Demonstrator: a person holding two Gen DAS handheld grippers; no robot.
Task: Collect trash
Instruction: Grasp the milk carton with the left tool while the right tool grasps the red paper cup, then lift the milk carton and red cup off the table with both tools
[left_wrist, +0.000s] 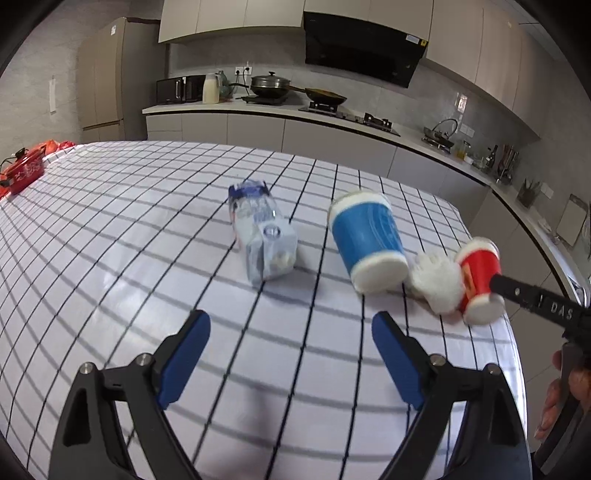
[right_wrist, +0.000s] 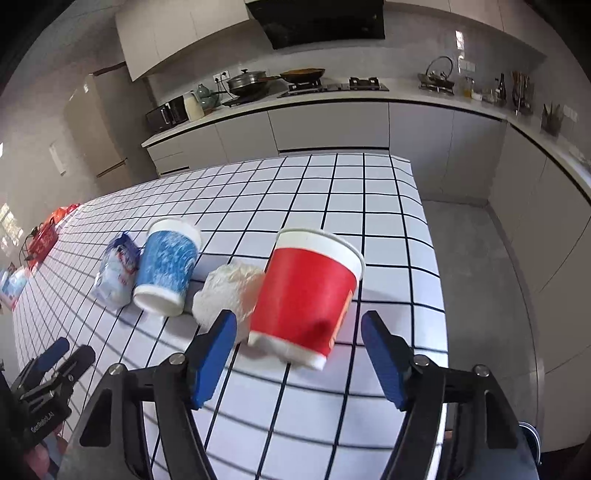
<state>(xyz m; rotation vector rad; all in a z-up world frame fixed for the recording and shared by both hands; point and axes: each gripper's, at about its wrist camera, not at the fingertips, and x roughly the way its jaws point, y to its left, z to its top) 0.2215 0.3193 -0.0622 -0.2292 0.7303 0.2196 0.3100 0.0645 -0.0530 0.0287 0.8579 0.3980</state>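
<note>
Right gripper (right_wrist: 299, 350) open, empty, straddling red cup's (right_wrist: 306, 291) base | left gripper (left_wrist: 291, 354) open, empty | advice: centre on cup, avoid tissue wad (right_wrist: 229, 291) beside cup, squeeze gently.

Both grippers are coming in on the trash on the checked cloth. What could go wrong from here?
The red cup lies on its side close to the table's edge; a nudge from the right gripper, whose open jaws do not yet touch it, could roll it off. The crumpled tissue sits against that cup and might get pinched too. The crushed bottle may slip from the left gripper.
</note>
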